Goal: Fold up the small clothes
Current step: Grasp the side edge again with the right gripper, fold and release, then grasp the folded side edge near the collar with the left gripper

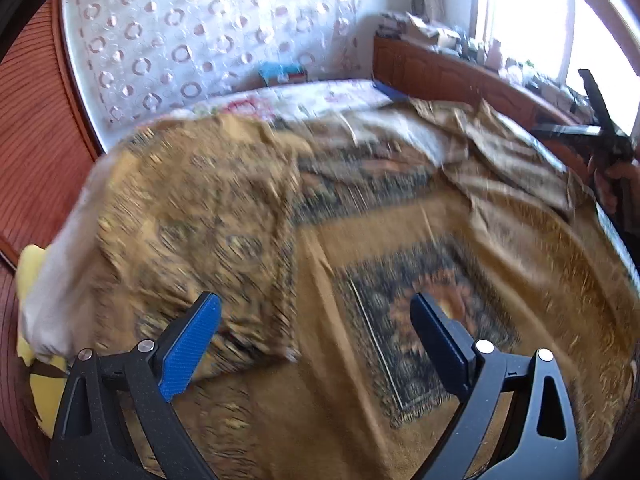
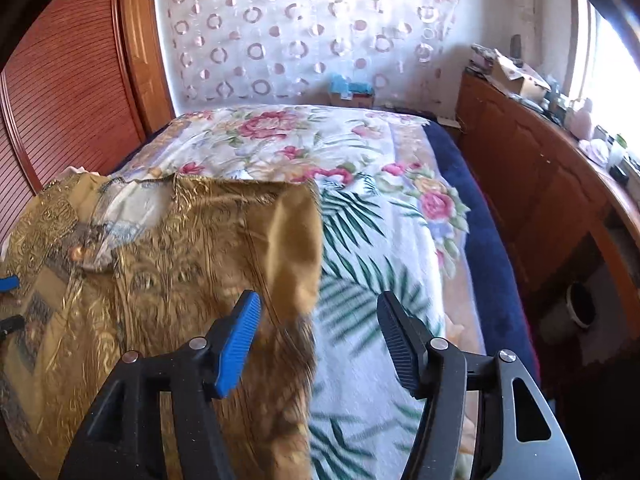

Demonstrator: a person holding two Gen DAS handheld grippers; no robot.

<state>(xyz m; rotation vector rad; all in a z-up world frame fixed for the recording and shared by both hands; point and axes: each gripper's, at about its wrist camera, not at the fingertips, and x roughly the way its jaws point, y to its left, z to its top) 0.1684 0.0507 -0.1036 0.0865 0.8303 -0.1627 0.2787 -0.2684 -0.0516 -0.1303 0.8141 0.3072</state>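
A gold patterned cloth [image 1: 280, 208] with dark ornate panels lies spread over the bed, its left part folded over and showing a white lining. My left gripper [image 1: 316, 322] is open and empty above the cloth, near the folded edge. In the right wrist view the same cloth [image 2: 180, 248] covers the left of the bed, its right edge folded in a flap [image 2: 294, 248]. My right gripper [image 2: 318, 316] is open, its jaws either side of that flap's lower edge, not closed on it. The right gripper also shows at the far right of the left wrist view [image 1: 600, 128].
A floral bedspread [image 2: 360, 200] covers the bed, with a blue blanket edge [image 2: 480, 240] on the right. A wooden cabinet [image 2: 540, 184] with clutter runs along the right side. A wooden wardrobe [image 2: 60, 100] stands left. A yellow item [image 1: 36, 272] lies at the left.
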